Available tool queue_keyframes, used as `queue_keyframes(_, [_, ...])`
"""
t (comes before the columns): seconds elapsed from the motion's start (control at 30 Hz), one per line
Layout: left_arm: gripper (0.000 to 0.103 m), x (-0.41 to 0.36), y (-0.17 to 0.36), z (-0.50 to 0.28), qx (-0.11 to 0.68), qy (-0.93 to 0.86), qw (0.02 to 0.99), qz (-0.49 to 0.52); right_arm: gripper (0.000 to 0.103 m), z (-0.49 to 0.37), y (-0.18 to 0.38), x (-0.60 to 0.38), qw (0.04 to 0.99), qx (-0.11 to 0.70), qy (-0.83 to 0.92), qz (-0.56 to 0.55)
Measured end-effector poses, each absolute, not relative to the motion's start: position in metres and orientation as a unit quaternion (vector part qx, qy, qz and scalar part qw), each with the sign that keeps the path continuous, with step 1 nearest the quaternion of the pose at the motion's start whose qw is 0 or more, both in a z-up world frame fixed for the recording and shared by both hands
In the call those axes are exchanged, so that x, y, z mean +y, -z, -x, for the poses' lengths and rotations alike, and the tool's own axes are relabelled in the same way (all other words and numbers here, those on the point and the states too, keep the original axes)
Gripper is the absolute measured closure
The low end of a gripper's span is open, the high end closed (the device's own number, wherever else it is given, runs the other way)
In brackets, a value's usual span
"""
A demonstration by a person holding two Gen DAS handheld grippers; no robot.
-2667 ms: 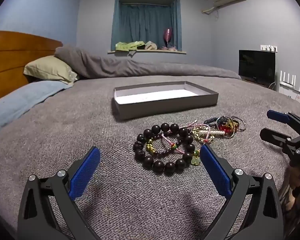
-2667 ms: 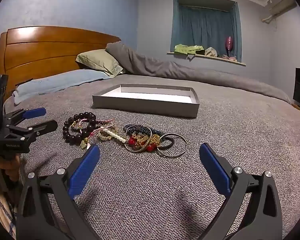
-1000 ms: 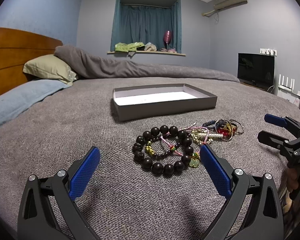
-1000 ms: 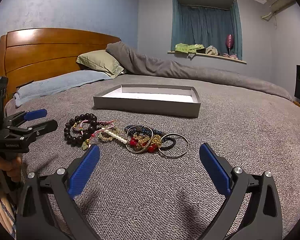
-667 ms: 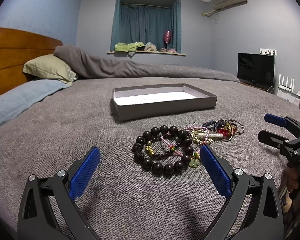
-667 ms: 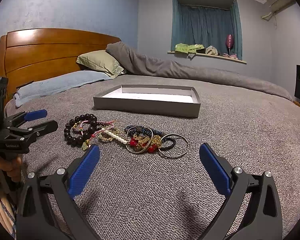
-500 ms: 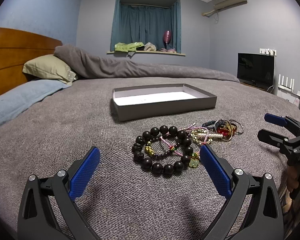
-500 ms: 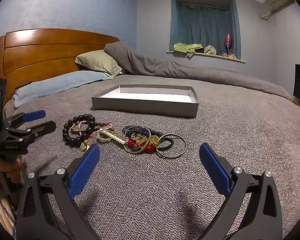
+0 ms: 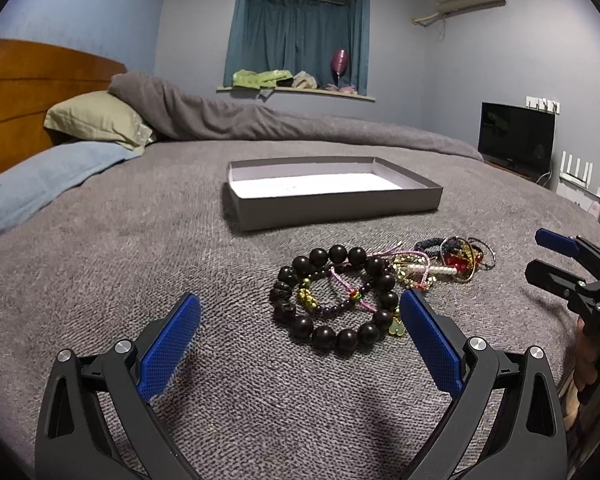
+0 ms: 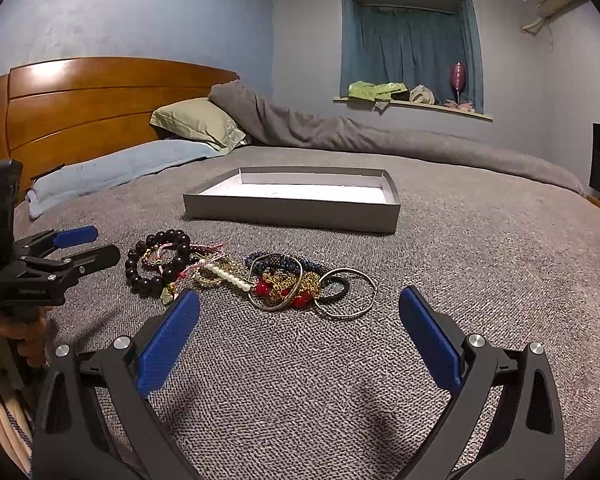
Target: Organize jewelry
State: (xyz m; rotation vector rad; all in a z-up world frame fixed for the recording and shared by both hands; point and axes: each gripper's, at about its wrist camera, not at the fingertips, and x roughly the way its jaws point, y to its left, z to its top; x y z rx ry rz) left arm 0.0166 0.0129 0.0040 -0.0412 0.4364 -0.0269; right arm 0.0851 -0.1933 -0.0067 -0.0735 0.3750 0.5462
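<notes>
**Jewelry heaped on bed, box empty, both grippers wide**

Nothing sorted yet, by the look of it. The grey box [image 9: 332, 210] sits on the bedspread [image 9: 120, 248] toward the middle of the bed, its white floor bare. The jewelry lies in one tangled row on the near side of the box, apart from it.

Left end of row: big dark bead bracelet [image 9: 334, 296], with a thin purple bead strand and pink cord lying inside and across it. Middle: white pearl strand [image 10: 226, 276] over gold chain. Right end: red beads and gold chain [image 10: 284, 286] caught inside metal bangles [image 10: 346, 292], with a black hair-tie-like loop among them.

Left gripper [image 9: 300, 320]: fingers spread wide, holding nothing, low over the bedspread with the dark bracelet just ahead. Right gripper [image 10: 300, 320]: fingers likewise spread and empty, facing the bangle end.

Risks:
- Pieces overlap; lifting one likely drags its neighbours, spilling them short of the box.
- Pink cord crosses the dark beads, so a pull may snag.
- Soft bedspread gives under pressure; thin bangles may slip from the fingers.
- Both grippers aim at one linked pile and could tug against each other.
</notes>
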Motion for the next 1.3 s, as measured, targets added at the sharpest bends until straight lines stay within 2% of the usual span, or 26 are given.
queue_keyframes(0.2, [0.010, 0.010, -0.006, -0.022, 0.222, 0.020, 0.975, 0.010, 0.005, -0.090, 0.003, -0.192, 0.944, 0.187, -0.271, 0.032])
queue_keyframes(0.27, [0.019, 0.011, -0.006, -0.024, 0.227, 0.021, 0.974, 0.012, 0.005, -0.092, 0.002, -0.192, 0.943, 0.188, -0.272, 0.029])
queue_keyframes(0.33, [0.033, 0.015, -0.004, -0.029, 0.239, 0.024, 0.971, 0.020, 0.005, -0.094, 0.002, -0.192, 0.943, 0.190, -0.273, 0.025])
queue_keyframes(0.57, [0.050, 0.028, 0.001, -0.046, 0.268, 0.020, 0.963, 0.037, 0.005, -0.102, 0.000, -0.194, 0.942, 0.198, -0.268, 0.022])
queue_keyframes(0.63, [0.056, 0.031, 0.004, -0.051, 0.278, 0.019, 0.959, 0.045, 0.007, -0.106, 0.000, -0.193, 0.942, 0.204, -0.265, 0.022])
queue_keyframes(0.77, [0.066, 0.036, 0.007, -0.059, 0.298, 0.024, 0.953, 0.053, 0.022, -0.117, 0.001, -0.192, 0.938, 0.226, -0.262, 0.021])
queue_keyframes(0.9, [0.087, 0.037, 0.007, -0.065, 0.311, 0.036, 0.948, 0.052, 0.024, -0.122, -0.002, -0.189, 0.937, 0.230, -0.263, 0.030])
queue_keyframes(1.17, [0.088, 0.044, -0.001, -0.050, 0.288, 0.035, 0.956, 0.052, 0.024, -0.133, 0.004, -0.177, 0.929, 0.260, -0.256, 0.059])
queue_keyframes(1.3, [0.088, 0.059, -0.007, -0.040, 0.273, 0.019, 0.959, 0.068, 0.029, -0.137, 0.006, -0.180, 0.929, 0.272, -0.241, 0.068])
